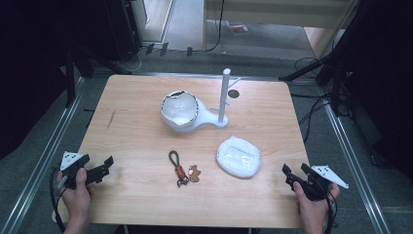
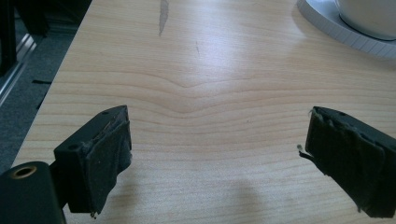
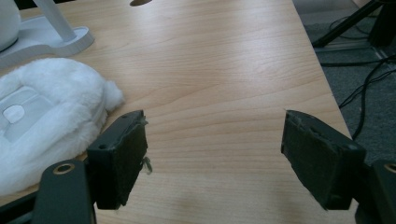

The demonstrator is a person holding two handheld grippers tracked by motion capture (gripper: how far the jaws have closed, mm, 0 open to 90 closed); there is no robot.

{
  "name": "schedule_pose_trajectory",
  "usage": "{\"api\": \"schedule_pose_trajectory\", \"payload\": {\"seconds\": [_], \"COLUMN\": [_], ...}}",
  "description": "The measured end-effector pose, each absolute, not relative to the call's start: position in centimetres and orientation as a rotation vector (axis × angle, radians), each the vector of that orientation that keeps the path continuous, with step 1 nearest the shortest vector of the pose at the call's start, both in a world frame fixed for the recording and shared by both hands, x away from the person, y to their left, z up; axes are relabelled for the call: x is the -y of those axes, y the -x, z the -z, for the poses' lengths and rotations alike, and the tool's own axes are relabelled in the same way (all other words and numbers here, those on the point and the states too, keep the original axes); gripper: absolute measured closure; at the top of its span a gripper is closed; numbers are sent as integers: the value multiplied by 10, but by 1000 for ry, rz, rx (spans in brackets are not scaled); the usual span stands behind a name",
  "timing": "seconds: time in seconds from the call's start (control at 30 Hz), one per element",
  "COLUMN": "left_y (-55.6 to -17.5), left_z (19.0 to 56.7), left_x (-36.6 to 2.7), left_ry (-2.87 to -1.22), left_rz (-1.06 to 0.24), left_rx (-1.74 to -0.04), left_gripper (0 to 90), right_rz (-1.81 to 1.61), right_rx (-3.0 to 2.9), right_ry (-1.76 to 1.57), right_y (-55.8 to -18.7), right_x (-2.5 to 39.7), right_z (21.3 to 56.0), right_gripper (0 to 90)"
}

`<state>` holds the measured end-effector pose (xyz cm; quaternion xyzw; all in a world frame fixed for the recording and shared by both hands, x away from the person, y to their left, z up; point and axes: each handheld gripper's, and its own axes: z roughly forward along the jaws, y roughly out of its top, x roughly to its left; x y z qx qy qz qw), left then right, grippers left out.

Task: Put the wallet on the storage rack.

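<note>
A white stand [image 1: 224, 97] with an upright post rises at the table's centre back, and a white bowl-shaped piece [image 1: 179, 111] rests on its base. A fluffy white pouch [image 1: 238, 156] lies right of centre; it appears again as the pouch [image 3: 42, 126] in the right gripper view. A keychain [image 1: 180, 168] with a dark loop and small brown charms lies mid-table. My left gripper [image 1: 102, 167] hovers open over the front left corner, nothing between its jaws. My right gripper [image 1: 292, 174] is open at the front right, just right of the pouch.
The wooden table [image 1: 141, 131] has a dark streak [image 1: 111, 119] on its left side and a small dark disc [image 1: 234, 93] near the post. Cables and black tripod legs lie on the floor beyond the right edge. Metal rails run along both sides.
</note>
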<state>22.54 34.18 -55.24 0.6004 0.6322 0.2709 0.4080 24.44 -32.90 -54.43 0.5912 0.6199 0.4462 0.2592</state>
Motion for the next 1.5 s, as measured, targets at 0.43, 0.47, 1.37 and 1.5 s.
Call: {"api": "schedule_pose_trajectory", "payload": {"seconds": [0.43,0.47,1.37,1.5], "left_y": [-226,-226,-227,-227], "left_z": [553,552,552,552], "left_x": [-341,-341,-339,-339], "left_ry": [-1521,-1524,-1543,-1547], "left_rz": [-679,-679,-687,-688], "left_rx": [-1598,-1600,-1600,-1601], "left_gripper": [77,77,77,77], "right_rz": [-1218,-1214,-1328,-1330], "right_rx": [-1737,-1747,-1948,-1971], "right_ry": [-1637,-1635,-1675,-1671], "right_y": [-254,-255,-277,-278], "right_x": [307,304,258,254], "right_z": [533,532,536,538], "right_gripper": [218,218,164,158]}}
